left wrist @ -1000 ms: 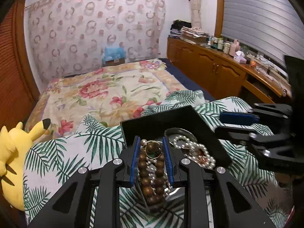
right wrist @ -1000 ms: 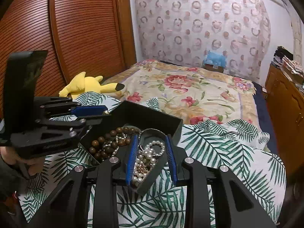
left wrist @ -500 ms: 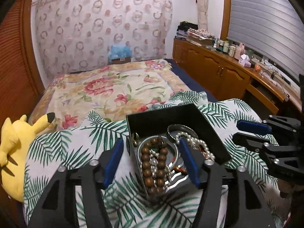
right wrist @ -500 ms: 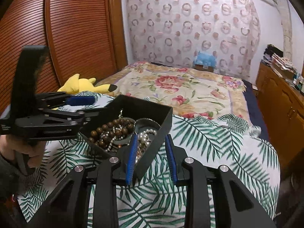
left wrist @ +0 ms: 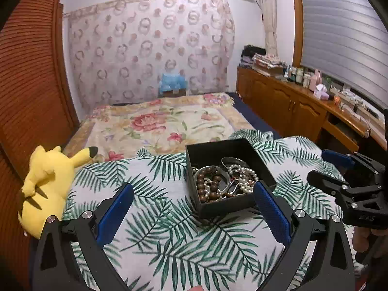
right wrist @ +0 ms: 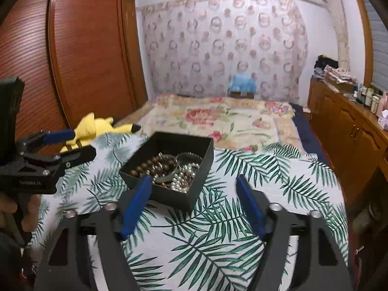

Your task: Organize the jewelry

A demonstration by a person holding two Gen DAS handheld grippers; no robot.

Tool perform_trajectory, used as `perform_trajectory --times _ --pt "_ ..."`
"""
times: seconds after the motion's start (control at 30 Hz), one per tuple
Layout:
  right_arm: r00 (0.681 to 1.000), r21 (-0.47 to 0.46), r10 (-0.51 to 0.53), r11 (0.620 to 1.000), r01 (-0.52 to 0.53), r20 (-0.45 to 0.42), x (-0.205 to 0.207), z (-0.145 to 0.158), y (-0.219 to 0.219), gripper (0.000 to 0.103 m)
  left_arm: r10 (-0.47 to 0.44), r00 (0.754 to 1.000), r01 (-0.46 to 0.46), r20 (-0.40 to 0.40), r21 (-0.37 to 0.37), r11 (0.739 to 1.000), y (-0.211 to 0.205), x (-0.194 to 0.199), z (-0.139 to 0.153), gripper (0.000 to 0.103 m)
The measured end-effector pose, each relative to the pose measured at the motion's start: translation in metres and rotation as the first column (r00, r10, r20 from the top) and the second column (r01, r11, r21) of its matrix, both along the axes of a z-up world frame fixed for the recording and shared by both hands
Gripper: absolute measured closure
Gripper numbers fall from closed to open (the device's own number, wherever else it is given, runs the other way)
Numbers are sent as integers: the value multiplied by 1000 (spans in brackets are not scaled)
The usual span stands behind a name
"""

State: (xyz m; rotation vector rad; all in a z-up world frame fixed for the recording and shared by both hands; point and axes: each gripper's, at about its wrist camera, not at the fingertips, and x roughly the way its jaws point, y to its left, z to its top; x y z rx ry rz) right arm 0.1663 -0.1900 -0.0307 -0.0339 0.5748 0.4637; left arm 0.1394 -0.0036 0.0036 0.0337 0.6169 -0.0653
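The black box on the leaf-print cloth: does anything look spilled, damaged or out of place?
Nothing spilled. The black box sits upright on the cloth; wooden beads and pearls lie tangled together inside, not sorted.

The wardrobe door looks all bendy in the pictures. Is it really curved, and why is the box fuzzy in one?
Left wrist view: the fisheye lens bows the wardrobe door near the edge; the black box looks sharp. Right wrist view: the door bows too, and the box with its beads is slightly smeared, probably by motion.
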Motion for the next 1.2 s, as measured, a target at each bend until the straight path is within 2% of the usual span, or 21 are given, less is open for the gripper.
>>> perform_trajectory --times 0.17,0.33,0.5,0.77,1.2 --pt "996 32 -61 998 59 62 -28 15 -11 2 23 999 -23 39 2 1000 -2 -31 11 8" --pt "990 35 -109 994 106 85 -48 17 -16 2 31 998 -31 56 -14 999 -5 -56 9 8" --pt "988 42 -125 992 122 94 -60 15 -18 2 31 998 -32 53 12 999 -13 -69 2 8" --pt "986 31 -127 992 124 105 -65 12 -18 2 45 997 -45 57 -5 999 -11 -78 -3 8" --pt "985 22 -137 991 135 102 -66 8 -18 2 49 998 -49 50 -19 999 -9 -75 5 8"
